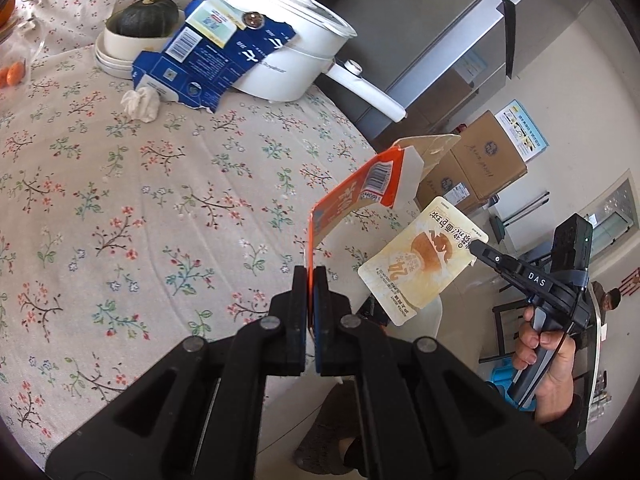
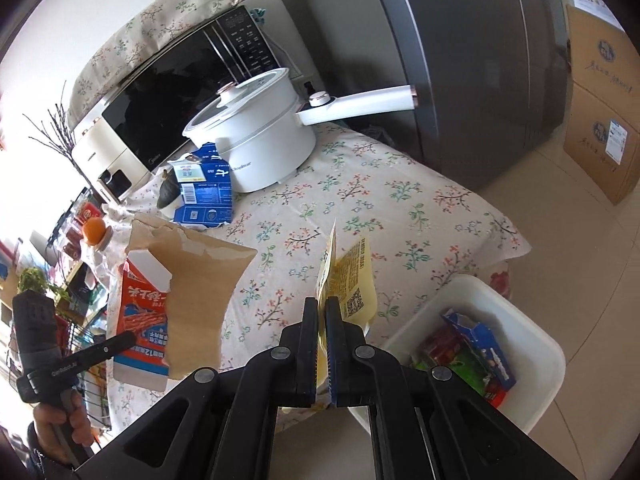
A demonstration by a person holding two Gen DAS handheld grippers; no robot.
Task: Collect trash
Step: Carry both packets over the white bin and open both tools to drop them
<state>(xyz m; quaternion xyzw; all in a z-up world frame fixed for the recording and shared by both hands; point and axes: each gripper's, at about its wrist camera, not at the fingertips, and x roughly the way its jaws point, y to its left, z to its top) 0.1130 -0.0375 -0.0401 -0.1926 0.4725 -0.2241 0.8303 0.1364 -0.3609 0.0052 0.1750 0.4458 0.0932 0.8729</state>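
My left gripper [image 1: 311, 276] is shut on the edge of a flattened orange carton [image 1: 360, 192], which hangs above the floral table's right edge. The right wrist view shows the same orange carton [image 2: 148, 320] with its brown inside turned outward, and the left gripper [image 2: 128, 338] at its lower corner. My right gripper [image 2: 322, 304] is shut on a yellow snack pouch [image 2: 352, 280]; the right gripper [image 1: 476, 247] and its pouch [image 1: 424, 260] also show beside the carton. A torn blue carton [image 1: 208, 60] and a crumpled tissue [image 1: 141, 104] lie on the table.
A white bin [image 2: 476, 290] with several wrappers inside stands on the floor off the table's corner. A white pot [image 1: 296, 60] with a long handle, a pumpkin in a bowl [image 1: 142, 18] and a microwave [image 2: 160, 100] sit at the back. The fridge [image 2: 460, 60] and cardboard boxes [image 2: 600, 140] stand behind.
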